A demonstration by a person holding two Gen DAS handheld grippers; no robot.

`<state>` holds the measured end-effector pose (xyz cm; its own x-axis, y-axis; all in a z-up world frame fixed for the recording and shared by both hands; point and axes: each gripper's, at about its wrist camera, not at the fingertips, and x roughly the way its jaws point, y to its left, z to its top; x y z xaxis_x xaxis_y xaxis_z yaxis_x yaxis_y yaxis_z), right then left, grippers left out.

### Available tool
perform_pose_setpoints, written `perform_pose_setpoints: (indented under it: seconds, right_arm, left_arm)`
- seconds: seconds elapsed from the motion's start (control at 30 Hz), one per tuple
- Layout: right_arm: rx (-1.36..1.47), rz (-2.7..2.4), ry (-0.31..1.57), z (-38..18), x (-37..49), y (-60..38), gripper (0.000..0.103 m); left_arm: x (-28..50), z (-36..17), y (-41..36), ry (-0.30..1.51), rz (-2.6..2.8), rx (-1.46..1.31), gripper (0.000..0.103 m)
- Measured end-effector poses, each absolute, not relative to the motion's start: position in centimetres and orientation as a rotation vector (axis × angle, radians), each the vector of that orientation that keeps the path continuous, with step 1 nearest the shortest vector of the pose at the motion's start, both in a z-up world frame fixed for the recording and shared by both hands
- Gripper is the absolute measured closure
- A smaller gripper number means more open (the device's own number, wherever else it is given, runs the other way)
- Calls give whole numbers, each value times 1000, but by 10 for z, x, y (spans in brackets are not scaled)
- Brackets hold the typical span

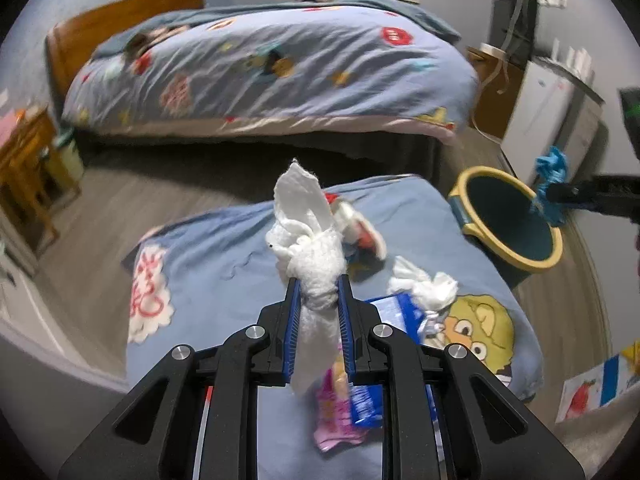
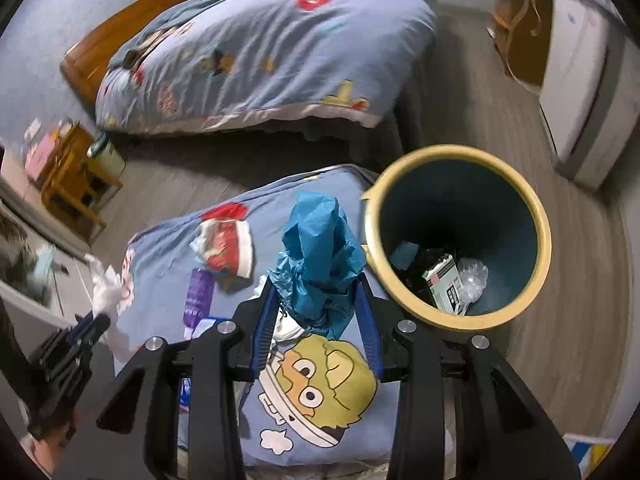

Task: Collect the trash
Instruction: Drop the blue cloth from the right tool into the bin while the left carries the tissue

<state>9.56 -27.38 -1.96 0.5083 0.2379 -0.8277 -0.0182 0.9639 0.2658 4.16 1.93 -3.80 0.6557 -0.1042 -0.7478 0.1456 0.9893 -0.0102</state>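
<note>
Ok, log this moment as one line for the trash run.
left gripper: shut on white tissue | right gripper: shut on blue bag | bin: beside bed, holds trash | both loads not yet binned

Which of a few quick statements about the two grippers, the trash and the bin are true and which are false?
1. The left gripper is shut on a white tissue wad. True.
2. The right gripper holds a red snack wrapper. False: it grips a crumpled blue plastic bag; the red wrapper lies on the blue cartoon cushion.
3. The yellow-rimmed trash bin is empty. False: a small carton and clear plastic lie inside.
4. Another tissue wad lies on the cushion. True.
</note>
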Motion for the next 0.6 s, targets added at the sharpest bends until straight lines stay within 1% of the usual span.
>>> perform_pose_setpoints:
  seconds: [0.23,0.37,0.6]
  right_arm:
    - [275,74,1017,-30,121,-327,66]
    - [274,8,1031,-43,133,-362,66]
    - [361,-64,1055,-65,137,-416,66]
  left_arm:
    - [69,-26,-57,828,-294,98,84]
    - [87,-34,-105,852,-383,129,84]
    - [118,-62,-186,904,-503,207,83]
